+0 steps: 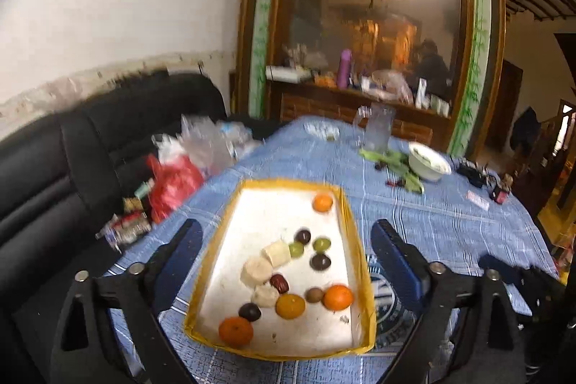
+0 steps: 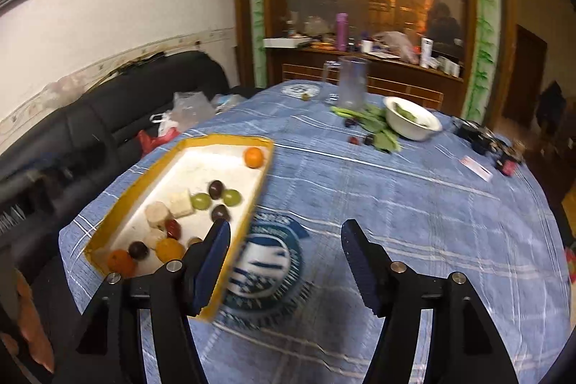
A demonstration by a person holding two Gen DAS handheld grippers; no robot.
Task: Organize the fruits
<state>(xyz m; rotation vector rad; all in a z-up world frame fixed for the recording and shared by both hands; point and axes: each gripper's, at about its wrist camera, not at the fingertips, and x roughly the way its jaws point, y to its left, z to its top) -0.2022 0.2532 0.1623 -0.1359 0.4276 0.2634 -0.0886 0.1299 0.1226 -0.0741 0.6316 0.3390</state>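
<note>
Both grippers hang spread and empty above the yellow-rimmed tray (image 1: 354,229) of fruit on the blue tablecloth (image 2: 396,204). The left gripper (image 1: 288,240) straddles the tray; the right gripper (image 2: 286,242) gapes just right of it.

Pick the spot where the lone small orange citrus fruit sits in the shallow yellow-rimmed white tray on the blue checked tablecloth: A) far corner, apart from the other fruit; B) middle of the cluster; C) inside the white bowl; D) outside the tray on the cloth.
A: the lone orange citrus fruit lies alone in the far corner of the yellow-rimmed tray, well beyond the cluster of other fruit.
</note>
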